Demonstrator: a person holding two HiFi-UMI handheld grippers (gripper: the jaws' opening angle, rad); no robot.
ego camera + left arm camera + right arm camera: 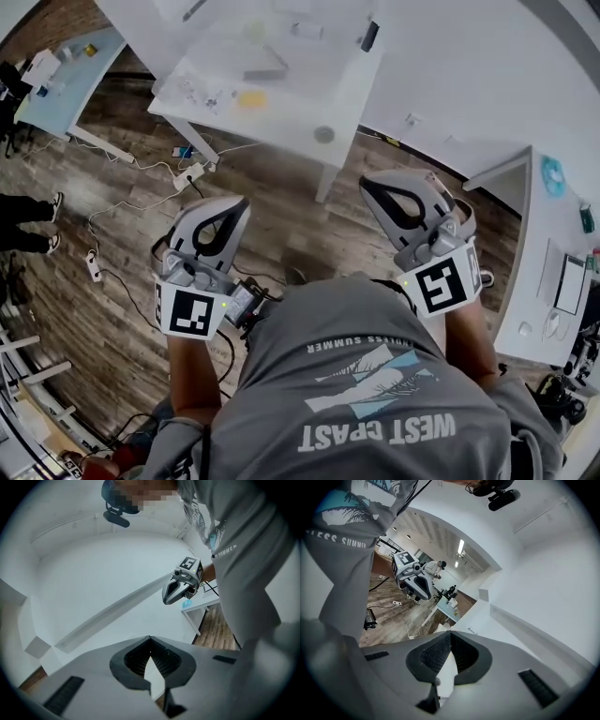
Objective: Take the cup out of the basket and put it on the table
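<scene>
This looks like a work lab or an office room. A white bench (305,103) and a blue bench (70,80) hold small things. The wood floor (281,220) has wires (117,204) and a power strip (192,174) on it. Long lights (461,545) shine on the ceiling.

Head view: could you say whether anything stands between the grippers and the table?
Nothing visible: only brown wooden floor separates the left gripper and right gripper from the white table. No cup or basket shows.
</scene>
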